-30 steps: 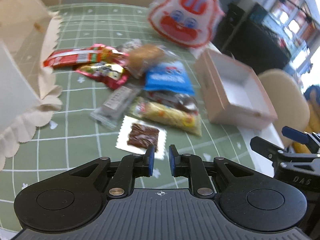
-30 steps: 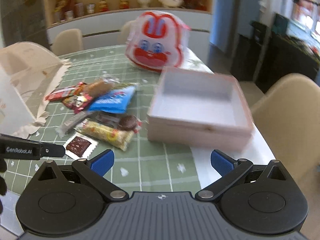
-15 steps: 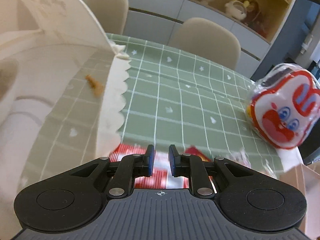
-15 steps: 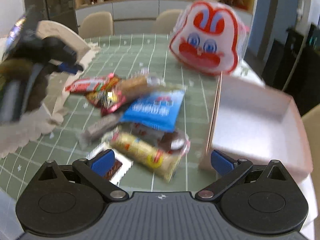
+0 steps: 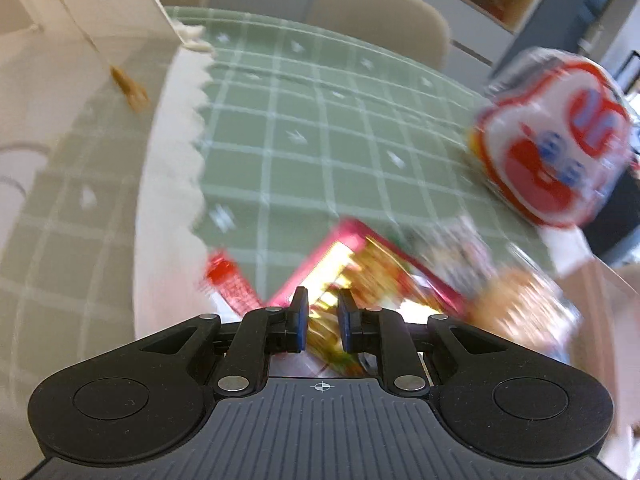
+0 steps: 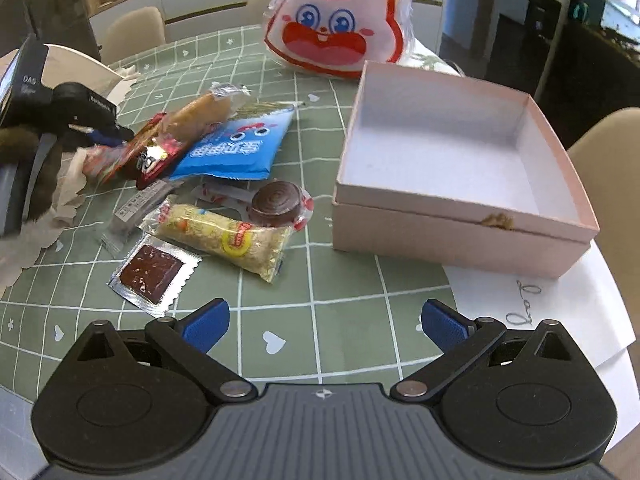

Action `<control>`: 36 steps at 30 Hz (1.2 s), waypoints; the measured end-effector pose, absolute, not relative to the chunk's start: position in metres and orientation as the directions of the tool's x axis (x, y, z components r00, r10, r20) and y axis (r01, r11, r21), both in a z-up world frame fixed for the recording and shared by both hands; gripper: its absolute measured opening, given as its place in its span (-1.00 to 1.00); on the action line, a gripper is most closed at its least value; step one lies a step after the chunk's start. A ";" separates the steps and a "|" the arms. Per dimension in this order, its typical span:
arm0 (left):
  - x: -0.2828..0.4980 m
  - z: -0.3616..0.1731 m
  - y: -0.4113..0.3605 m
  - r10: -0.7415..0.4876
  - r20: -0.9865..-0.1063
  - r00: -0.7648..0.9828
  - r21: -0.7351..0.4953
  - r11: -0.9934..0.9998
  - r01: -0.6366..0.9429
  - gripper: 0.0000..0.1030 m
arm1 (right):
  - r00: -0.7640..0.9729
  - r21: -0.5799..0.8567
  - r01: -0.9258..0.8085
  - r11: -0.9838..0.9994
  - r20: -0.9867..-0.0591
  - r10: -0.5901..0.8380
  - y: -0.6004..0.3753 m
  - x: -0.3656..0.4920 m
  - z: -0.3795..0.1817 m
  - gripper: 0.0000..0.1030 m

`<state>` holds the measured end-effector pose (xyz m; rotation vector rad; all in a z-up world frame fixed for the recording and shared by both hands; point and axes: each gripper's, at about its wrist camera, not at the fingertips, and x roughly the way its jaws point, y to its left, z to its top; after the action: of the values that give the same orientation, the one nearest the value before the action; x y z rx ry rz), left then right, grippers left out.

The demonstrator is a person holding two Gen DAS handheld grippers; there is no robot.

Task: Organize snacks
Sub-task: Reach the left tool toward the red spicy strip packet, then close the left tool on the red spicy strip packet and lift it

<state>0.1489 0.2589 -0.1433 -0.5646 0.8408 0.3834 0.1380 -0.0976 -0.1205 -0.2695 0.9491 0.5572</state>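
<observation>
A pile of wrapped snacks lies on the green checked tablecloth (image 6: 320, 312): a blue packet (image 6: 236, 148), a yellow rice bar (image 6: 224, 236), a chocolate disc (image 6: 278, 202), a brown square in foil (image 6: 154, 272), a bread roll (image 6: 200, 110) and a red packet (image 6: 154, 152). An open pink box (image 6: 460, 224) stands empty to their right. My left gripper (image 5: 322, 320) is nearly shut with a narrow gap, just above the red packet (image 5: 360, 272); it also shows in the right wrist view (image 6: 92, 132). My right gripper (image 6: 324, 320) is wide open and empty near the table's front.
A rabbit-face bag (image 6: 336, 20) stands behind the box. A white scalloped box lid (image 5: 80, 120) lies at the left. A white paper sheet (image 6: 560, 304) lies under the box near the table's right edge. Beige chairs (image 6: 612, 168) surround the table.
My left gripper has dropped down and right toward the red packet at the pile's far left. My right gripper pulled back and turned right, so the pink box is fully seen.
</observation>
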 end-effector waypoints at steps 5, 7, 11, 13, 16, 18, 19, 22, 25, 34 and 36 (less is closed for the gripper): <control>0.111 -0.146 0.227 -0.042 -0.776 0.629 -0.424 0.773 -0.472 -0.65 | 0.452 0.026 -0.630 0.777 -0.801 0.393 -0.087 0.131 -0.109 0.99; 0.086 -0.144 0.214 -0.073 -0.771 0.632 -0.453 0.761 -0.465 -0.64 | 0.431 0.036 -0.681 0.732 -0.789 0.439 -0.077 0.127 -0.105 0.99; 0.022 -0.128 0.196 0.018 -0.773 0.634 -0.407 0.753 -0.517 -0.64 | 0.383 0.037 -0.774 0.632 -0.767 0.515 -0.039 0.121 -0.103 0.98; -0.008 -0.126 0.193 0.076 -0.802 0.593 -0.344 0.753 -0.561 -0.64 | 0.341 0.050 -0.822 0.567 -0.755 0.560 -0.010 0.120 -0.104 0.76; -0.038 -0.129 0.196 0.082 -0.831 0.550 -0.324 0.733 -0.598 -0.64 | 0.285 0.060 -0.877 0.477 -0.733 0.618 0.038 0.120 -0.112 0.63; -0.056 -0.130 0.199 0.075 -0.838 0.541 -0.331 0.717 -0.613 -0.64 | 0.257 0.058 -0.902 0.428 -0.725 0.639 0.072 0.121 -0.123 0.55; -0.064 -0.129 0.200 0.075 -0.839 0.539 -0.334 0.712 -0.618 -0.64 | 0.259 0.042 -0.909 0.414 -0.722 0.642 0.090 0.121 -0.131 0.50; -0.089 -0.125 0.203 0.080 -0.833 0.547 -0.348 0.693 -0.632 -0.64 | 0.260 0.010 -0.924 0.383 -0.718 0.646 0.123 0.119 -0.151 0.48; -0.102 -0.122 0.209 0.078 -0.828 0.555 -0.362 0.681 -0.636 -0.64 | 0.247 0.001 -0.932 0.361 -0.729 0.638 0.142 0.117 -0.164 0.42; -0.079 -0.130 0.213 0.030 -0.815 0.579 -0.416 0.665 -0.620 -0.64 | 0.218 0.045 -0.917 0.395 -0.774 0.594 0.106 0.108 -0.140 -0.07; -0.070 -0.131 0.208 0.005 -0.812 0.583 -0.427 0.676 -0.600 -0.64 | 0.233 0.055 -0.901 0.430 -0.775 0.587 0.079 0.103 -0.129 -0.07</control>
<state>-0.0697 0.2078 -0.1313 -0.7618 0.8893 0.3962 0.1032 0.0792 -0.1288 -0.4541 0.8216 1.0713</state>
